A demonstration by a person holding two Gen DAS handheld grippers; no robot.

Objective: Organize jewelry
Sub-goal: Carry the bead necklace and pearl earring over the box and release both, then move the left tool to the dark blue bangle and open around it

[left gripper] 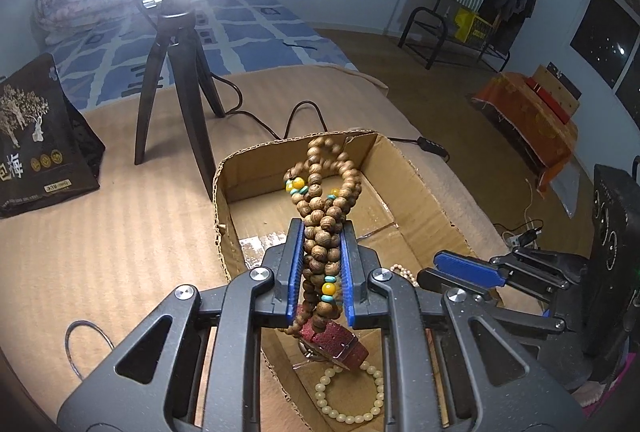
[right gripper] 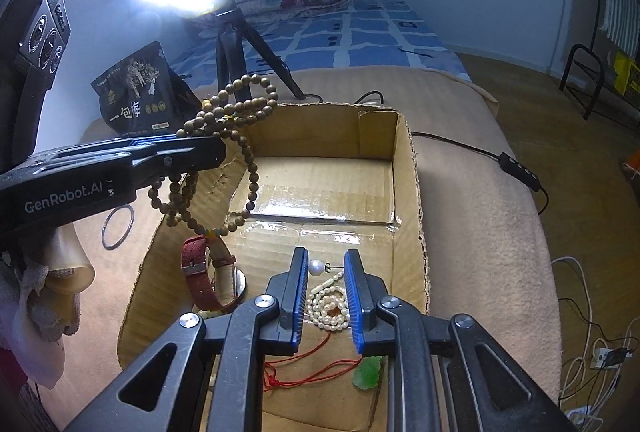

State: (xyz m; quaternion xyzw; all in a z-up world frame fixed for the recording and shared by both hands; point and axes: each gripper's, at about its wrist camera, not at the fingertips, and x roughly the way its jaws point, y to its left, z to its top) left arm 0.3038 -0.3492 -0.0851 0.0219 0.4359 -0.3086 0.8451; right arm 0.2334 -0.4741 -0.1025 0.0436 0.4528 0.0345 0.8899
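The left gripper has the wooden bead mala pinched between its blue pads, jaws narrow and clamped on a bunched hank of beads. The strand runs lengthwise along the fingers, a loop standing up past the tips and more loops hanging below. From the right wrist view, the mala dangles over the left wall of the cardboard box, its lowest beads sitting just above the red-strapped watch on the box floor.

That is the relation to watch: the beads hang straight down from the jaws, over the near-left part of the box, so I'd say a simple lowering and release puts them inside.

The right gripper hovers low over the near end of the box, jaws at a middling gap and holding nothing. Directly between its pads, below them, lies the coiled pearl strand, with a single pearl earring at the fingertips. It is clearly the nearer hand for those. A green pendant on red cord lies closer in, and a pale bead bracelet lies under the left gripper.
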